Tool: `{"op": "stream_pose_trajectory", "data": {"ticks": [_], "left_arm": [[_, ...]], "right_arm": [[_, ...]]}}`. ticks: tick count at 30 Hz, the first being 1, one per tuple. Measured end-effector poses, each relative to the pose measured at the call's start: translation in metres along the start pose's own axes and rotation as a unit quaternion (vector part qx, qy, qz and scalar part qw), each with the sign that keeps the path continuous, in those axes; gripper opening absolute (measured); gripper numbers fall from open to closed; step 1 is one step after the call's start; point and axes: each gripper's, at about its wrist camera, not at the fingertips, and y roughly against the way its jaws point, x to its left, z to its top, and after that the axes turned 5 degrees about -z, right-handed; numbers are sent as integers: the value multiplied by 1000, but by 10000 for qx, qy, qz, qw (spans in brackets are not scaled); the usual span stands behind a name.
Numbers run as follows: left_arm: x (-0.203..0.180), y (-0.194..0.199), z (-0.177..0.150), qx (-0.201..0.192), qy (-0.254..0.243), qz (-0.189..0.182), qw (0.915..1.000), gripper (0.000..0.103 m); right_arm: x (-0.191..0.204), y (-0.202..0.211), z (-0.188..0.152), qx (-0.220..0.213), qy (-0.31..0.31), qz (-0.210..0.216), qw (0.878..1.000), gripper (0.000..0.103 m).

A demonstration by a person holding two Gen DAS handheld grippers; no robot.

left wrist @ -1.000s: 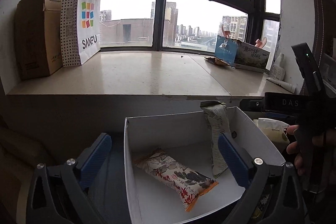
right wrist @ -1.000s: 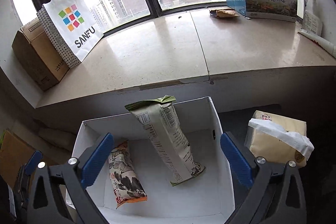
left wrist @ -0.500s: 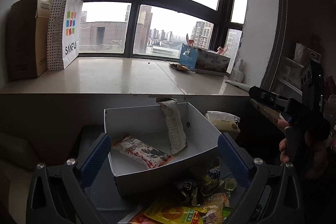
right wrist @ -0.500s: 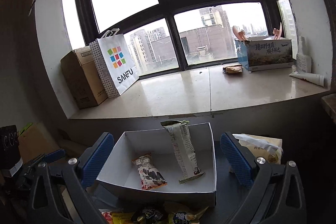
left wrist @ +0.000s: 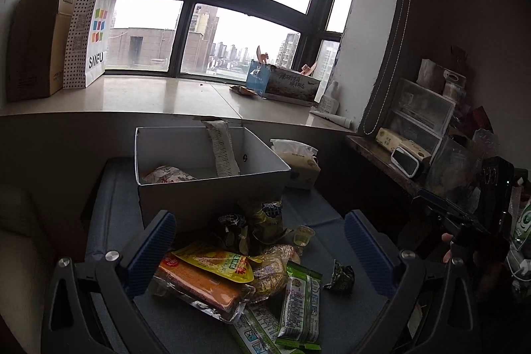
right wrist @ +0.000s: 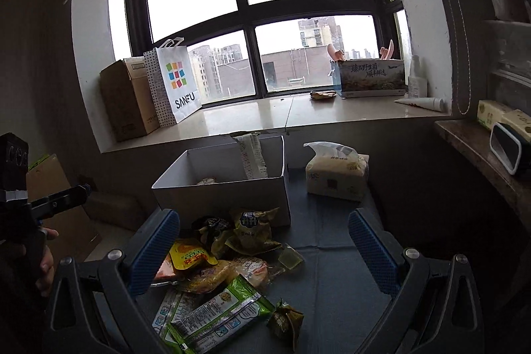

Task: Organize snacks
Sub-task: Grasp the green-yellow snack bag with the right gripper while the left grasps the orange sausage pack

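Left wrist view: left gripper (left wrist: 259, 246) spread wide, nothing held, hovering over snack pile (left wrist: 252, 267) on blue mat (left wrist: 106, 208). Shopping bag (left wrist: 90, 35) on windowsill (left wrist: 149, 95) reading "SANFU", beside cardboard carton (left wrist: 35, 38). Printed box (left wrist: 283, 82) with Chinese lettering further right on sill. White cardboard box (left wrist: 205, 184) just behind pile; inside, a long white packet (left wrist: 223, 151) leaning upright on back wall and a red-patterned packet (left wrist: 167, 173) lying flat. Tissue pack (left wrist: 297, 160) just right of box. In pile: orange wafer pack (left wrist: 202, 282), yellow pouch (left wrist: 215, 261) on top of it, green packet (left wrist: 300, 297), small jelly cup (left wrist: 304, 234). Lettering on these too small to read. Right gripper (left wrist: 464, 214) at right edge, held by hand (left wrist: 448, 251); jaw spacing unclear here.

Right wrist view: right gripper (right wrist: 264, 252) also spread wide, empty, above same pile (right wrist: 225, 264). "SANFU" bag (right wrist: 177, 82) legible again. Box (right wrist: 225, 188) with leaning packet (right wrist: 252, 155); tissue pack (right wrist: 337, 171) to its right. Green packet (right wrist: 215, 314) nearest camera.
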Motion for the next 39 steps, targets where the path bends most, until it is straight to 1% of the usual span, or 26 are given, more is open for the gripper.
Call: {"op": "stream_pose_trajectory", "data": {"ticks": [2,4,8,12,16,18,20,23,24,27,28,31,33,35,36,38,39], "left_arm": [[-4,4,-9,67,12,-20,10000,103],[-7,7,-18,92,39,-26,9999,103],[-12,11,-27,127,47,-67,9999,103],[-19,14,-31,150,-97,-1,9998,103],[-17,12,-33,207,-94,17,9997,103],[-14,11,-35,233,-42,28,9997,103],[-12,10,-38,258,16,30,9997,103],[-11,10,-41,282,10,34,9996,103],[-11,10,-42,286,5,30,9996,103],[-9,9,-43,316,-1,28,9995,103],[-9,9,-44,334,4,31,9994,103],[-7,7,-46,382,40,41,9993,103],[-5,5,-48,429,62,68,9990,103],[-4,4,-49,451,81,103,9989,103],[-2,4,-50,463,91,106,9988,103],[1,4,-50,480,134,139,9987,103],[3,4,-51,493,165,156,9985,103]], "right_arm": [[-3,11,-15,2,33,-155,9999,103],[-5,16,-28,133,77,-182,9997,103],[-10,16,-45,370,84,-44,9993,103],[-12,-3,-58,746,73,-209,9970,103],[-13,-23,-70,1150,-68,-205,9931,103],[-10,-31,-75,1306,-88,-116,9913,103],[-6,-42,-80,1605,-149,-76,9869,103],[2,-57,-91,1946,-123,227,9805,103],[4,-63,-95,2028,-50,202,9790,103],[4,-76,-103,2121,224,-154,9769,103],[1,-80,-105,2176,214,-181,9756,103],[-12,-94,-107,2251,44,-15,9743,103],[-16,-104,-109,2385,15,-28,9711,103],[-18,-112,-111,2427,-13,66,9701,103],[-18,-115,-113,2455,-33,112,9693,101],[-19,-123,-118,2601,-69,127,9655,93],[-18,-127,-121,2671,-56,97,9636,82]]}}
